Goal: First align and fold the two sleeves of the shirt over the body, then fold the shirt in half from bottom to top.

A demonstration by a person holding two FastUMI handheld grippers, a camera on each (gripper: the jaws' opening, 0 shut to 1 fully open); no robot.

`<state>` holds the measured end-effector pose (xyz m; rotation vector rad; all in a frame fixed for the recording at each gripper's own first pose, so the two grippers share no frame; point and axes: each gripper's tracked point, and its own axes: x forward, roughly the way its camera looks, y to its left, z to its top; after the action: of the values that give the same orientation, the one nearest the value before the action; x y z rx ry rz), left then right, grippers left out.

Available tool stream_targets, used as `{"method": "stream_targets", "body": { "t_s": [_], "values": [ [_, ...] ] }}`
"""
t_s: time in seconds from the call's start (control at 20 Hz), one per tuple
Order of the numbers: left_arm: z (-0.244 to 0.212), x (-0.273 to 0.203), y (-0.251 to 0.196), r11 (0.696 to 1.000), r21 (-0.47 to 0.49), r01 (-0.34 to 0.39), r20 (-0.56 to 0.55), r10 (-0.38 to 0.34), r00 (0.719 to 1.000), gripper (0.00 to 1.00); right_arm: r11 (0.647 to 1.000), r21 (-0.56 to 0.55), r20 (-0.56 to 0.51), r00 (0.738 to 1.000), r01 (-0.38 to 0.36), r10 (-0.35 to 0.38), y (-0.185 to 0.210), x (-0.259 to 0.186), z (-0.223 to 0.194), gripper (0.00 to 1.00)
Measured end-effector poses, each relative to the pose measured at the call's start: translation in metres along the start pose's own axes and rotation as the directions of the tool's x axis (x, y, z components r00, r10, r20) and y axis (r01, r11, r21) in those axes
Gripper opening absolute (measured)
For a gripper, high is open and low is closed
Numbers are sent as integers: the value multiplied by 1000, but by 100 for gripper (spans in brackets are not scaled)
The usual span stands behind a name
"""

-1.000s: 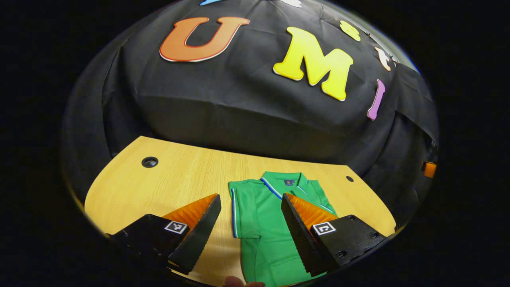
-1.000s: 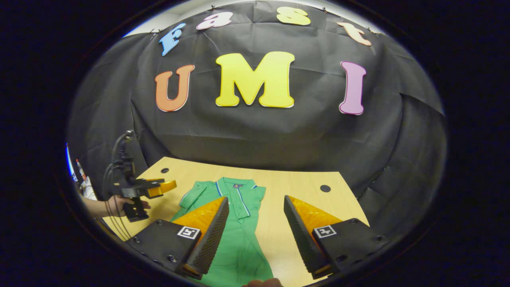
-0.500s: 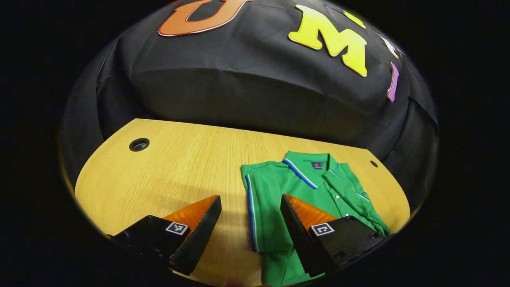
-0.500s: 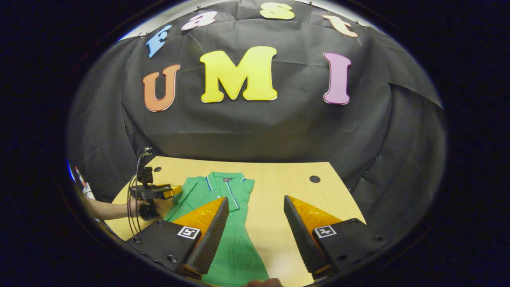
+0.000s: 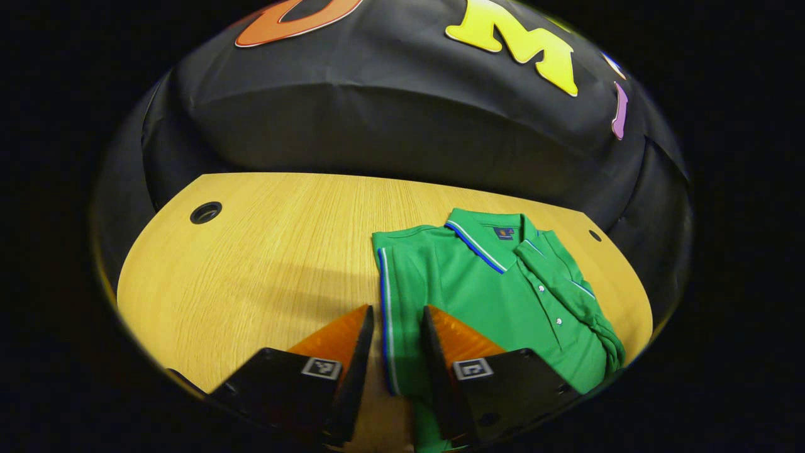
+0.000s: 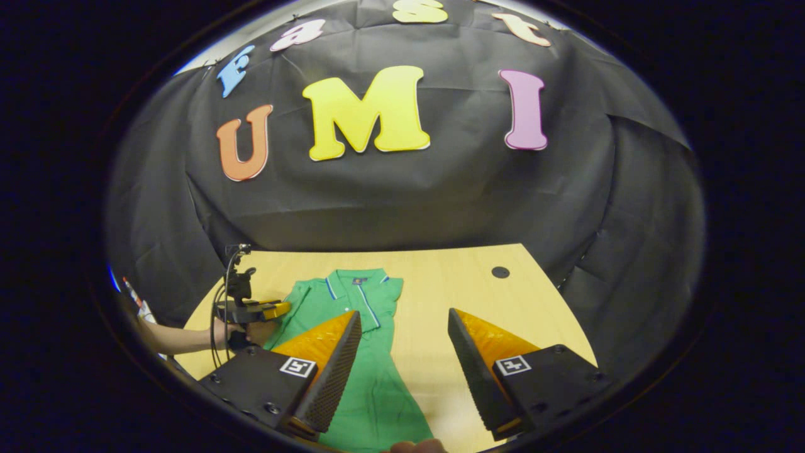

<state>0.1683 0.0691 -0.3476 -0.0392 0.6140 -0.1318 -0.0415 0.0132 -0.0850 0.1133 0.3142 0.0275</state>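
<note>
The left gripper (image 5: 395,352) had narrowed from wide open around the sleeve (image 5: 385,327) hem at 6 o'clock — contact unclear; the right gripper (image 6: 402,365) hung wide open, empty — sleeve fold starting.

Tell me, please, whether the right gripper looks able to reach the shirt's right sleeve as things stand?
Probably yes. The right gripper is open above the shirt, and nothing lies between them on the table.
</note>
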Motion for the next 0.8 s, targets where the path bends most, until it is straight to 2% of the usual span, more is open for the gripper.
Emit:
{"method": "stream_targets", "body": {
  "t_s": [0.05, 0.2, 0.25, 0.35, 0.5, 0.65, 0.7, 0.8],
  "values": [
    [0, -1, -2, 1000, -3, -3, -1, 3, 1000, 34, 1000, 6, -6, 1000, 1, -1, -1, 0, -3, 88],
    [0, -2, -9, 999, -18, 30, 1, -30, 1000, 24, 1000, 10, -12, 1000, 1, -1, -3, 0, -7, 88],
    [3, -3, -7, 1000, -14, 25, 10, -25, 1000, 24, 1000, 11, -15, 1000, -1, 1, -3, -1, -7, 88],
    [12, -3, 3, 1000, -3, -23, 44, 23, 999, 5, 1000, 24, -5, 1000, -7, 7, -1, -4, -10, 88],
    [28, -9, -3, 1000, -6, -7, 97, 8, 995, 3, 999, 37, 4, 1000, -4, 3, -4, -6, -8, 88],
    [37, -15, -13, 1000, 6, 20, 103, -21, 994, 3, 999, 53, 9, 1000, -2, 1, -6, -5, -8, 89],
    [41, -18, -16, 1000, 7, 25, 109, -25, 994, 3, 998, 60, 11, 1000, -3, 3, -5, -6, -7, 86],
    [53, -23, -24, 999, -8, 41, 132, -39, 990, 3, 997, 71, 19, 1000, -4, 2, -6, -7, -7, 86]
  ]
}}
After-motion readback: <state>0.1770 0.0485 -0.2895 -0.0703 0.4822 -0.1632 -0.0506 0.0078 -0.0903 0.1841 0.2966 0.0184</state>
